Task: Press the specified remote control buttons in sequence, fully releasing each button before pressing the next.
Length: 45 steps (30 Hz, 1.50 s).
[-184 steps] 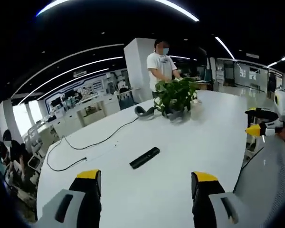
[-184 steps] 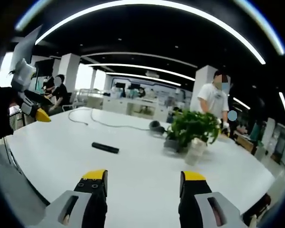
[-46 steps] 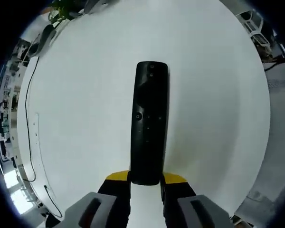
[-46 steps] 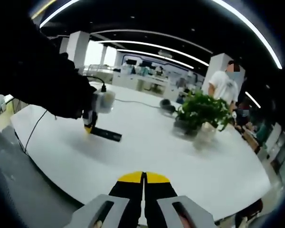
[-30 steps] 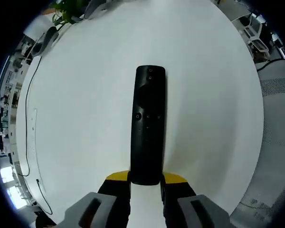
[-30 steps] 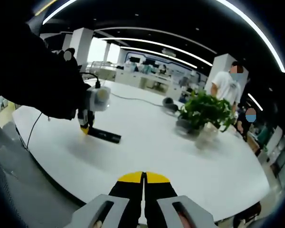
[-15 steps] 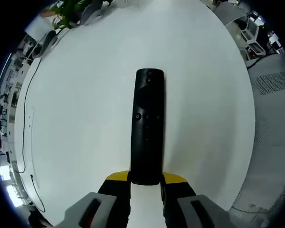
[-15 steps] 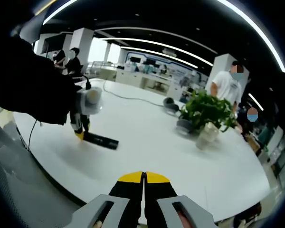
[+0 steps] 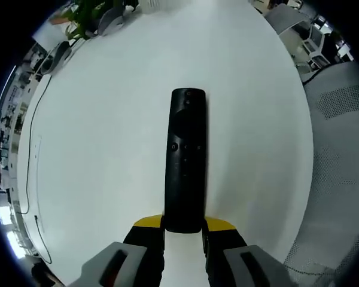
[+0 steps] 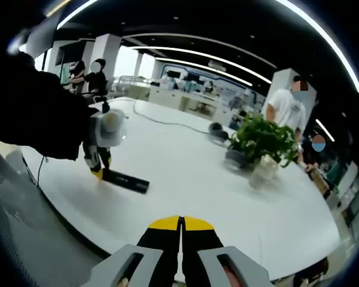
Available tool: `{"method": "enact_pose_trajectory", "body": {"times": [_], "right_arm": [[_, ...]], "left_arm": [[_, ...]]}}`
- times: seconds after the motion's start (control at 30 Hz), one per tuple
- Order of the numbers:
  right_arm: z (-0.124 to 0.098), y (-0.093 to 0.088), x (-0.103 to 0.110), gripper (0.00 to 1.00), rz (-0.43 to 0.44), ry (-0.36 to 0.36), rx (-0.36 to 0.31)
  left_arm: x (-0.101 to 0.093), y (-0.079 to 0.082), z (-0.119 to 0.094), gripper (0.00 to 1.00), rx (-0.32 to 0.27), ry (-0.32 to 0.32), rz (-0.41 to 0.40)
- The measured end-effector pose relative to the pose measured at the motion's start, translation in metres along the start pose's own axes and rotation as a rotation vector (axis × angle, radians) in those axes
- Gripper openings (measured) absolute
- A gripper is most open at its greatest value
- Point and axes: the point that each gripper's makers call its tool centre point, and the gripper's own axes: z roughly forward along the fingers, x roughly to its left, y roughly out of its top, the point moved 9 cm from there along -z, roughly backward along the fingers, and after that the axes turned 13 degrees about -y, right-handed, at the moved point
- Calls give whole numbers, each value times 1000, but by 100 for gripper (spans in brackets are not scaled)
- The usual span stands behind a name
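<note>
A black remote control [image 9: 185, 160] is seen lying flat on a white table [image 9: 96, 149], its near end pinched between the yellow-tipped jaws of the left gripper [image 9: 183, 225]. From the right gripper view, the same remote control [image 10: 125, 179] is seen near the table's front edge, well apart from the potted plant [image 10: 255, 142] and the headphones [image 10: 216, 130] set further back, with the left gripper [image 10: 98, 170] held down on its end by a dark-sleeved arm [image 10: 33, 113]. The right gripper [image 10: 181, 223] is held clear of the remote, above the table's near edge, its jaws pressed together on nothing. A cable [image 10: 167, 122] is trailed across the table's far side, and a person in a white shirt [image 10: 290, 113] is seen standing behind the plant.

The remote is judged to be light, rigid and smooth-cased, likely to skate on the glossy tabletop if pushed from above. A hold across its narrow sides at the button-free near end, as is taken here, is thought best, so that the small buttons [image 9: 184, 146] around the remote's middle are left uncovered for pressing with the closed tip of the other gripper.
</note>
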Motion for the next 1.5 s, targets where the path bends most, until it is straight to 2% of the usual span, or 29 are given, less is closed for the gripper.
{"method": "enact_pose_trajectory", "body": {"times": [0.3,0.87,1.17,1.5], "right_arm": [[0,-1,1,0,-15,5,3],[-1,-1,4,0,-32,12,8],[-1,-1,5,0,-36,12,11],[1,-3,5,0,-50,10,29]], "left_arm": [[-27,-4,5,24,-8,1,37],[-64,-10,12,24,-32,-1,56],[-74,-14,14,24,-64,-7,57],[-86,-14,16,24,-63,-10,85]]}}
